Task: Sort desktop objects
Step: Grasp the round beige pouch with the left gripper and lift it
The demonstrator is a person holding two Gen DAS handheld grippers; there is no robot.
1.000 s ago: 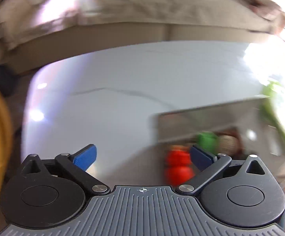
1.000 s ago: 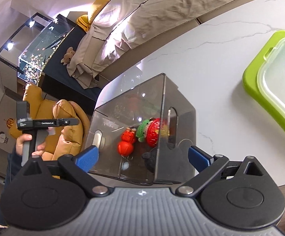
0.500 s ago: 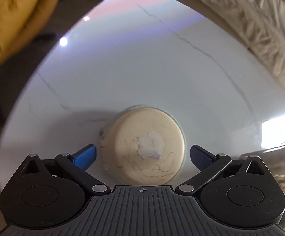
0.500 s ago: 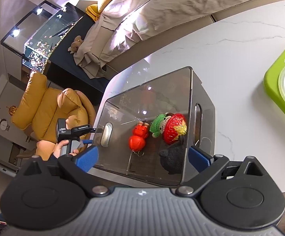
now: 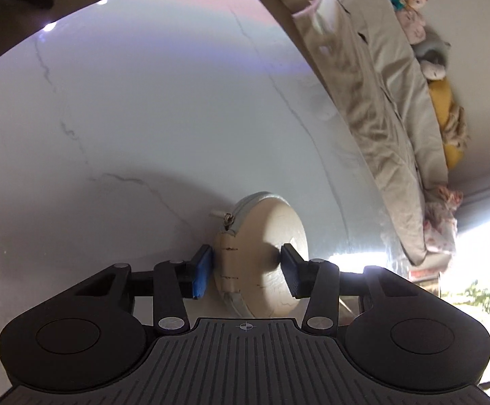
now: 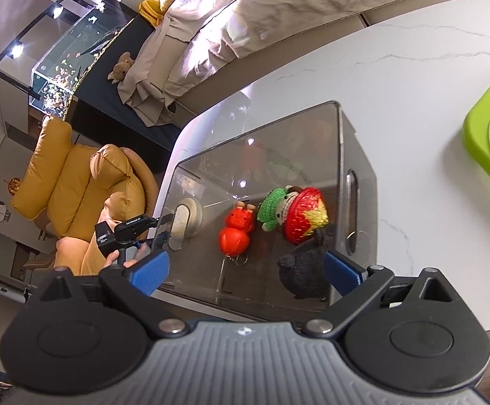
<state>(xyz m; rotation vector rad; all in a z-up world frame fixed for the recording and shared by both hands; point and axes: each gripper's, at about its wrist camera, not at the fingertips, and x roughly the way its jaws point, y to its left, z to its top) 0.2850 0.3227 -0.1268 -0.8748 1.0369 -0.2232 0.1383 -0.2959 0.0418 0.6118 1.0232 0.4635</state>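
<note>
1. Left gripper [image 5: 248, 271]: jaws have just been closing and now clench the round cream zipped pouch [image 5: 261, 256], one blue pad on each flat face. The pouch stands on edge between the fingers, zipper pull at its top, far edge.
2. Handling note: the pouch looks soft, so a firm, steady squeeze seems wise; judged best lifted clear of the white marble-veined tabletop [image 5: 143, 118] before carrying, so that it does not drag or twist out.
3. Right gripper [image 6: 245, 270]: jaws spread wide, holding nothing, poised just above the near rim of the smoky transparent plastic storage box [image 6: 356, 155].
4. Box contents, beyond the right fingers: black knitted toy [image 6: 304, 270] nearest, red pumpkin-like charm [image 6: 234, 233] left of it, red-and-green crocheted strawberry doll [image 6: 295, 212] further in.
5. Lime-green lidded container [image 6: 481, 141]: far right, well apart from the box.
6. Likely destination: this box, judged from the toys already inside.
</note>
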